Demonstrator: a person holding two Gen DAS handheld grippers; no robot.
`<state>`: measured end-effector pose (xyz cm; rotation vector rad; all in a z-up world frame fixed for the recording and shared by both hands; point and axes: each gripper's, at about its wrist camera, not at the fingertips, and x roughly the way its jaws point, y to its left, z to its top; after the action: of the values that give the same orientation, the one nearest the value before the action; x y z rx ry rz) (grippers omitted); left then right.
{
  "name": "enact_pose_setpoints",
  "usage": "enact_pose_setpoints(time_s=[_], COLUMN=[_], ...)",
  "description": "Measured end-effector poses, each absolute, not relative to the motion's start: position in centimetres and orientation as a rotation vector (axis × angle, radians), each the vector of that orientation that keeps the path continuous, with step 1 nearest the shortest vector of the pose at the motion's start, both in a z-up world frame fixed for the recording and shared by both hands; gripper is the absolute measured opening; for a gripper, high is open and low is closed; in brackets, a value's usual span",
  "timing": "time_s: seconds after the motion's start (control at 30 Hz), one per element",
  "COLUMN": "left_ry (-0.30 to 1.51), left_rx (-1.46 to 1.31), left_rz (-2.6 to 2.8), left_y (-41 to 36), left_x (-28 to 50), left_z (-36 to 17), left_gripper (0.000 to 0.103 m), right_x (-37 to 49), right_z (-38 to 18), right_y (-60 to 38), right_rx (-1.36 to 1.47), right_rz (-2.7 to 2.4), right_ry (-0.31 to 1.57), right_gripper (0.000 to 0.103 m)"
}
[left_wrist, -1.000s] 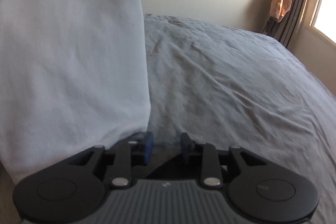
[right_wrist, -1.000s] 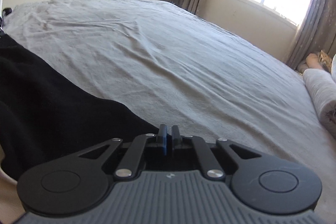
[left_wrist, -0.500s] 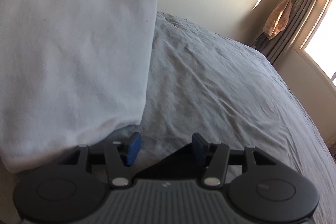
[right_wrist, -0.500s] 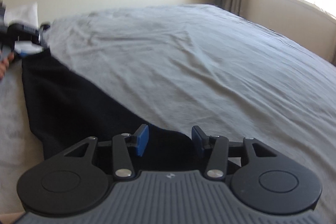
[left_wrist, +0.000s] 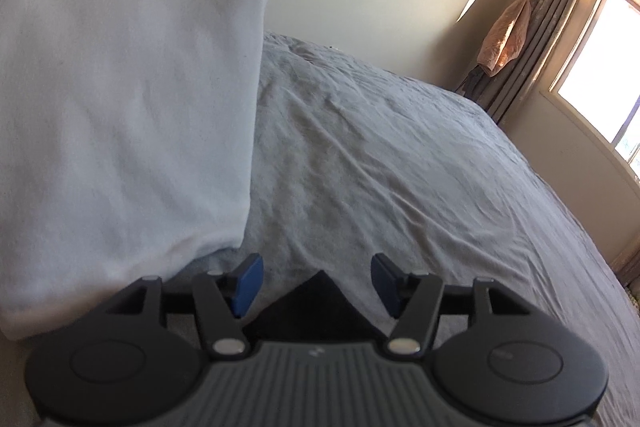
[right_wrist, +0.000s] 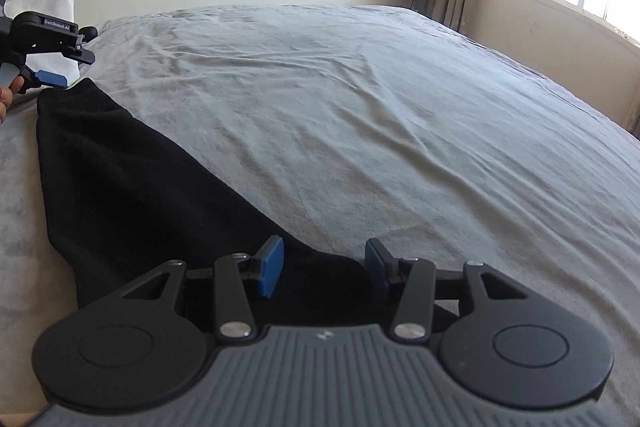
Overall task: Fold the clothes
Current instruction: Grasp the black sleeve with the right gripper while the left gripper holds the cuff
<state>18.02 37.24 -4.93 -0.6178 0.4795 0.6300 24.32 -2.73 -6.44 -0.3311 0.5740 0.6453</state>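
Note:
A black garment lies flat on the grey bed sheet, running from the left gripper at the far left down to my right gripper. The right gripper stands open over the garment's near end, and its blue pads do not press the cloth. In the left wrist view, the left gripper has its jaws opening. A black corner of the garment lies low between the jaws, untouched by the pads. A hand holds the left gripper at the picture's left edge.
A big white pillow stands close on the left of the left gripper, also seen small as a pillow. The bed sheet stretches far right. A peach cloth hangs by the curtain and window.
Both grippers' jaws have spread: the right from shut to open, the left steadily wider. The right view has swung left, showing the garment's length and the left gripper.

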Motion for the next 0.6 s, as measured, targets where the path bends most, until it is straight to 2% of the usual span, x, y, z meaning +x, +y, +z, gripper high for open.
enact_pose_setpoints(time_s=[0.1,0.13,0.17,0.23,0.27,0.3,0.47,0.6], left_ry=[0.526,0.541,0.560,0.557,0.535,0.496,0.303,0.400], left_rx=[-0.531,-0.484,-0.439,-0.383,-0.357,-0.335,-0.237,-0.239], left_rz=[0.645,0.650,0.635,0.623,0.635,0.651,0.716,0.745], left_y=[36.7,36.3,36.0,35.2,34.8,34.5,33.9,35.1], left_x=[18.8,19.0,19.4,19.6,19.5,19.3,18.5,20.6], left_z=[-5.6,-5.8,-5.9,-5.9,-5.7,-5.4,-3.8,-5.1], left_gripper=[0.054,0.035,0.004,0.004,0.004,0.004,0.004,0.005], right_x=[24.3,24.3,24.3,24.0,23.8,23.6,22.0,22.8], right_z=[-6.5,-6.5,-6.5,-6.5,-6.5,-6.5,-5.8,-6.7], right_y=[-2.8,-2.8,-2.8,-2.5,-2.3,-2.1,-1.5,-0.5], right_rx=[-0.328,-0.327,-0.328,-0.327,-0.326,-0.331,-0.395,-0.458], right_rz=[0.646,0.646,0.646,0.665,0.680,0.686,0.545,0.532], right_ry=[0.575,0.575,0.575,0.576,0.578,0.572,0.409,0.450], right_gripper=[0.050,0.050,0.049,0.031,0.014,0.006,0.003,0.003])
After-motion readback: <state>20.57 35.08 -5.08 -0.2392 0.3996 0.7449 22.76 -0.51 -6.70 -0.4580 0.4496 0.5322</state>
